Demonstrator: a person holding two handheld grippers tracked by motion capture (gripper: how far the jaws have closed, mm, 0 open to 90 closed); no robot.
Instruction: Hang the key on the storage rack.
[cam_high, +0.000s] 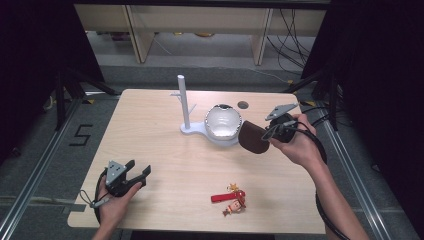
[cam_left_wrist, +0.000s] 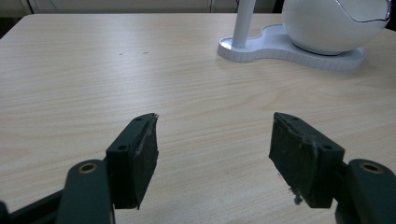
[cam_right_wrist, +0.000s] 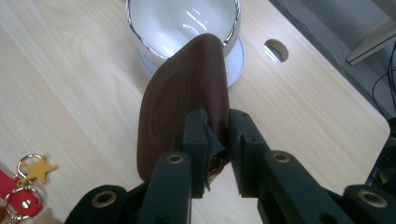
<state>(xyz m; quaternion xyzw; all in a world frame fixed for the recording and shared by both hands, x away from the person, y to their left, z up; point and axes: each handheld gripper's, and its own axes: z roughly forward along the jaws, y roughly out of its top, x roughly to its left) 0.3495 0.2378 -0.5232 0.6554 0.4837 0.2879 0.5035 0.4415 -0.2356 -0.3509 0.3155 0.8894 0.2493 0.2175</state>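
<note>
The right claw (cam_right_wrist: 217, 140) pinches a smooth, dark-brown leather pouch (cam_right_wrist: 182, 102) with rounded corners and an embossed round stamp, its black pads shut on the pouch's near edge. The pouch hangs clear of the pale wood-grain bench (cam_high: 165, 150), its far end just before the glossy white round bowl (cam_right_wrist: 182, 23) on a white moulded stand. The left claw (cam_left_wrist: 215, 149) gapes wide and empty, with only bare bench between its worn rubber pads.
</note>
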